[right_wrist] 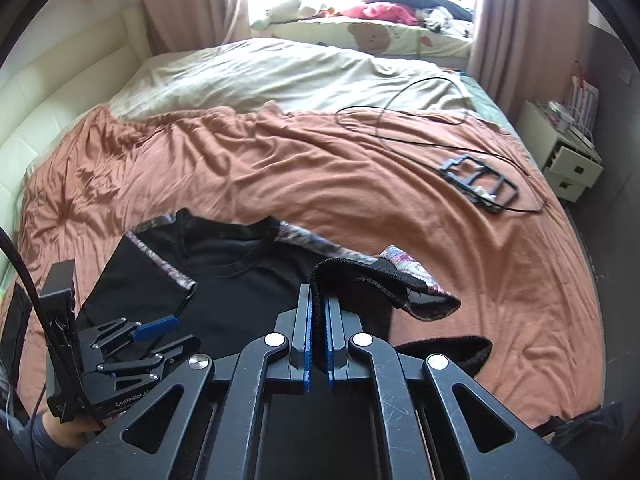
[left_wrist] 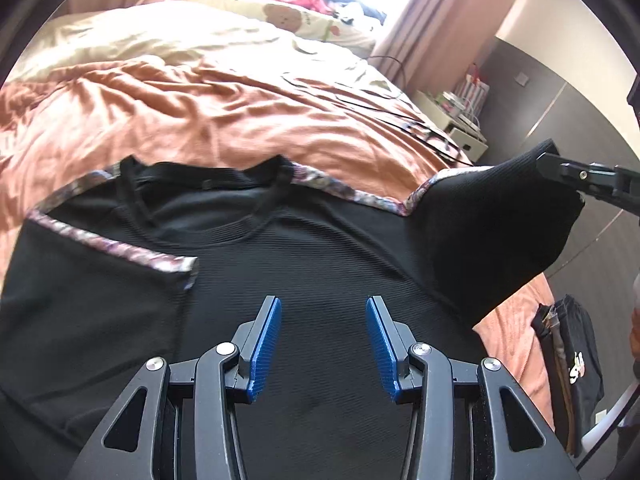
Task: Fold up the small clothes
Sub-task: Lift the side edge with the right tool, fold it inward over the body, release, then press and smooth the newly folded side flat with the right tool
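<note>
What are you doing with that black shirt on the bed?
A person is folding a black shirt on the orange bedspread. The right tongs are shut on the shirt's right sleeve, lifting it up. The left tongs are open above the shirt's middle. The left sleeve is already folded in.

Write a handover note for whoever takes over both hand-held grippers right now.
Left hand-held gripper: open, empty, over the middle of the black shirt.
Right hand-held gripper: shut on the shirt's right sleeve, lifted off the orange bedspread.
Done: the other sleeve already lies folded across the body.
Left: lay the held sleeve inward, then fold the body.
</note>
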A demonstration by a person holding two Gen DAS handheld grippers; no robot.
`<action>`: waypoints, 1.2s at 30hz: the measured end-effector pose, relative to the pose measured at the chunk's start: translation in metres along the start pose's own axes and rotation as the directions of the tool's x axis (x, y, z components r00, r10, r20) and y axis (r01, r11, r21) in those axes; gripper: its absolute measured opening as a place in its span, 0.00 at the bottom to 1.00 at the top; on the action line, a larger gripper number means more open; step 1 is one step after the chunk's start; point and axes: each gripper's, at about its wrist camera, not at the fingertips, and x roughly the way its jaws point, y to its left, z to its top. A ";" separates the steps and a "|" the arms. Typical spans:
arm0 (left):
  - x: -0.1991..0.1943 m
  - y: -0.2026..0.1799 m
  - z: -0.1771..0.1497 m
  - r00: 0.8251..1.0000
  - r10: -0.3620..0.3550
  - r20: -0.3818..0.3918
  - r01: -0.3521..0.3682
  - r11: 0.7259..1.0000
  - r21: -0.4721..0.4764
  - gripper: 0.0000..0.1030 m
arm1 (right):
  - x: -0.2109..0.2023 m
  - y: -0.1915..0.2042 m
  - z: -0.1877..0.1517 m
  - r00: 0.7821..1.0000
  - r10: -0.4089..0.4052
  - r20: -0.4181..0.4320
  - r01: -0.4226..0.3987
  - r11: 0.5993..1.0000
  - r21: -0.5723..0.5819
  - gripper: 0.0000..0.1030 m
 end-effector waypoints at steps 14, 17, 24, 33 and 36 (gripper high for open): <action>-0.020 0.061 -0.017 0.995 0.096 0.008 -0.094 0.990 -0.109 0.46 | 0.036 0.011 -0.003 0.985 0.172 -0.014 -0.172 0.985 0.007 0.70; -0.017 0.063 -0.018 0.994 0.107 0.000 -0.106 0.989 -0.103 0.46 | 0.041 -0.006 -0.011 0.993 0.118 -0.028 -0.118 0.993 0.004 0.70; -0.008 0.057 -0.013 0.994 0.111 -0.001 -0.110 0.992 -0.062 0.46 | 0.066 -0.043 -0.035 0.997 0.029 -0.069 -0.028 0.999 0.016 0.70; 0.019 0.044 -0.011 0.995 0.093 -0.023 -0.093 0.995 -0.035 0.46 | 0.106 -0.062 -0.068 0.991 -0.058 -0.121 0.064 0.997 0.049 0.69; 0.030 0.032 -0.015 0.995 0.091 -0.041 -0.091 0.996 0.003 0.46 | 0.114 -0.068 -0.078 0.988 -0.073 -0.137 0.083 0.994 0.066 0.56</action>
